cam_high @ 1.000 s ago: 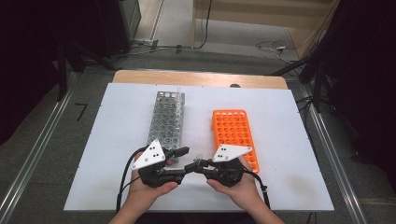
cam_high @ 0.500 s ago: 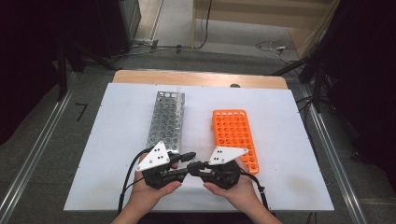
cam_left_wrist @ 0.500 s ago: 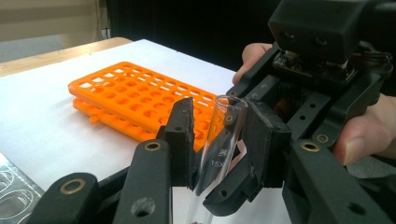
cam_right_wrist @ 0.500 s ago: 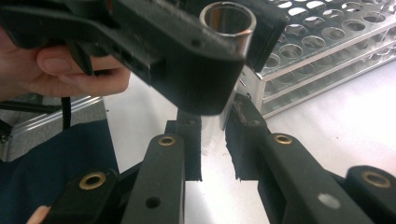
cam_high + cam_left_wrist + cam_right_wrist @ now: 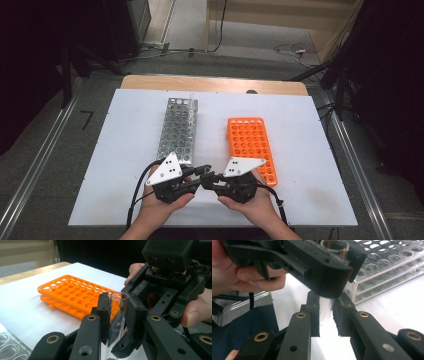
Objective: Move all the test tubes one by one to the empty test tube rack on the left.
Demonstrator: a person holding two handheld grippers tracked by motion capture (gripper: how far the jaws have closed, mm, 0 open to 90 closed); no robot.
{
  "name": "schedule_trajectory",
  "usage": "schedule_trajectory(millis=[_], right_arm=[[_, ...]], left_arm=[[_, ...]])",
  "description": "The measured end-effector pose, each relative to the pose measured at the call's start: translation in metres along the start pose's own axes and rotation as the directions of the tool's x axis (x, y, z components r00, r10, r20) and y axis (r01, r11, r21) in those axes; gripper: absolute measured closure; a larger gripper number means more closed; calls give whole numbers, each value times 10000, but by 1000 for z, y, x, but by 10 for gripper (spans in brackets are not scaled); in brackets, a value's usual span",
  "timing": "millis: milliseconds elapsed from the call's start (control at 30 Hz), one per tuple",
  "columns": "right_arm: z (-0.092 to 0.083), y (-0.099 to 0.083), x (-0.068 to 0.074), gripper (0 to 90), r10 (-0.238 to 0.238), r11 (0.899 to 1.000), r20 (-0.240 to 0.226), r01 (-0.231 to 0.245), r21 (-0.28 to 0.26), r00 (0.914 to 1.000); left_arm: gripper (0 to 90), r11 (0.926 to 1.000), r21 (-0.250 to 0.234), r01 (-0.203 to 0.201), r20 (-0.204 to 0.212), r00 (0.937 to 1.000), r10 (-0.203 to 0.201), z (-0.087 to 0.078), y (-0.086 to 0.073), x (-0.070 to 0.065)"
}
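Low in the centre of the high view, the two tools meet nose to nose over the white worktop [image 5: 125, 150]. A clear glass test tube [image 5: 119, 315] stands upright between them. The left tool [image 5: 200, 176] has just been closing its jaws, and they now pinch the tube's upper part, near the open rim. The right tool [image 5: 211, 179] is clamped on the same tube lower down. The steel tube rack [image 5: 179, 131] sits above left, the orange tube rack [image 5: 250, 142] above right.
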State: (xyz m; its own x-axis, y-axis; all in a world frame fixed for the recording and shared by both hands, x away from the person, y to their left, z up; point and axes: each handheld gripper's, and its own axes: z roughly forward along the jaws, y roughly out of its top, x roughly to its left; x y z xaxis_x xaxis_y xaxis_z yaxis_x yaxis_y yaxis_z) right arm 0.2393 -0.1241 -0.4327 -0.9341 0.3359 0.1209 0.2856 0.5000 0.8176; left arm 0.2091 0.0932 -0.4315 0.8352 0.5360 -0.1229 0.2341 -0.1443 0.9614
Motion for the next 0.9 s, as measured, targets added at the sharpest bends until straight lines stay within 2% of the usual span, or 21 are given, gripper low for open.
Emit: schedule_trajectory(millis=[67,133,233,367,600,700,800,867,900], right_arm=[[0,0,0,724,-3,10000,-15,3,-22,10000],[0,-1,-1,681,-17,10000,-42,17,-46,10000],[-2,-2,-2,548,-107,9994,-373,95,-336,9992],[-9,-4,-6,345,-147,9979,-271,129,-638,9995],[-28,-12,-19,78,-5,9962,29,8,-868,10000],[-37,-15,-28,3,314,9935,96,-302,-1096,9995],[-47,-20,-35,0,412,9908,256,-376,-1296,9988],[-53,-23,-40,0,465,9898,191,-435,-1357,9987],[-57,-24,-41,0,515,9892,365,-459,-1391,9980]], left_arm=[[752,10000,-72,61,13,10000,-61,0,0,1],[753,9999,-93,112,36,9999,-111,-1,1,2],[753,9998,-161,84,97,9999,-83,-3,3,4],[753,9996,-262,125,9,9999,-125,-5,5,7],[753,9995,-254,183,-336,9992,-192,-7,8,17],[753,9991,-312,281,-480,9984,-295,-8,9,22],[753,9989,-330,319,-661,9972,-340,-9,11,28],[753,9987,-355,371,-773,9962,-397,-10,13,33],[753,9986,-340,401,-852,9954,-429,-10,14,35]])
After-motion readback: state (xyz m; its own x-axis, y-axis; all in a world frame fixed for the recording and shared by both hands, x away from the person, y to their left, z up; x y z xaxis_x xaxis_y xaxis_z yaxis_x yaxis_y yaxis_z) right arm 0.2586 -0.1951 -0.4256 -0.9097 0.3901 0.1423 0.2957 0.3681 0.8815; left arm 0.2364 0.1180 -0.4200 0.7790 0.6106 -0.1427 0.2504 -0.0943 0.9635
